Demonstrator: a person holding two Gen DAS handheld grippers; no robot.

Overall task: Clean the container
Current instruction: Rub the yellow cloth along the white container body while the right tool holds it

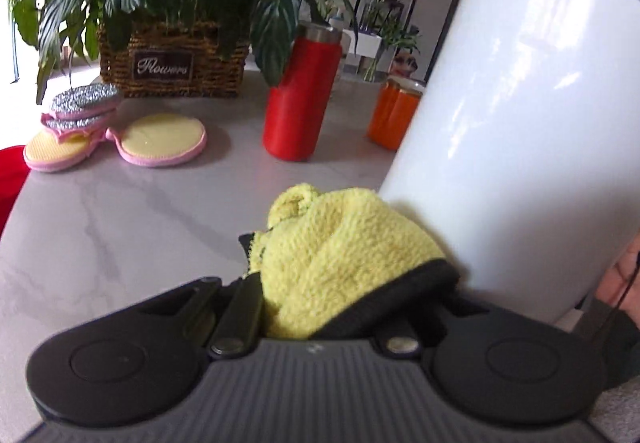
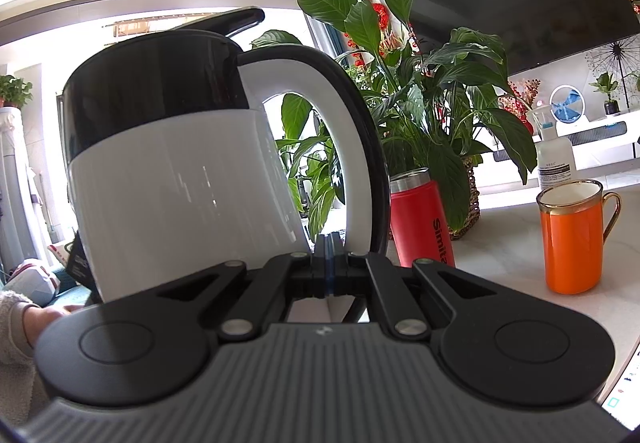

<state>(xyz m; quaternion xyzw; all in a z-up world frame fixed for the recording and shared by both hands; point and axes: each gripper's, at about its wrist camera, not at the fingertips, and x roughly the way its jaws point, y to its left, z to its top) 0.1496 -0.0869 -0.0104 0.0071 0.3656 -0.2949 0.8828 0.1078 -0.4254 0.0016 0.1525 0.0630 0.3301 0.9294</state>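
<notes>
A white electric kettle (image 1: pixel 520 123) with a black top stands tilted over the marble table (image 1: pixel 120 223); it fills the right of the left wrist view. My left gripper (image 1: pixel 344 255) is shut on a bunched yellow fleece cloth (image 1: pixel 332 243), which lies against the kettle's lower side. In the right wrist view the kettle (image 2: pixel 180 195) leans to the left, its looped handle (image 2: pixel 352 115) just ahead. My right gripper (image 2: pixel 329 243) is shut, its fingertips reaching into the bottom of the handle loop. Nothing shows between its pads.
A red tumbler (image 1: pixel 300 95) and an orange mug (image 1: pixel 394 115) stand behind the cloth. A wicker basket (image 1: pixel 172 63) of leafy plants sits at the back. Round scrub pads (image 1: pixel 160 139) lie at the left. A pump bottle (image 2: pixel 554 159) stands beyond the mug. A person's hand (image 2: pixel 40 319) shows at left.
</notes>
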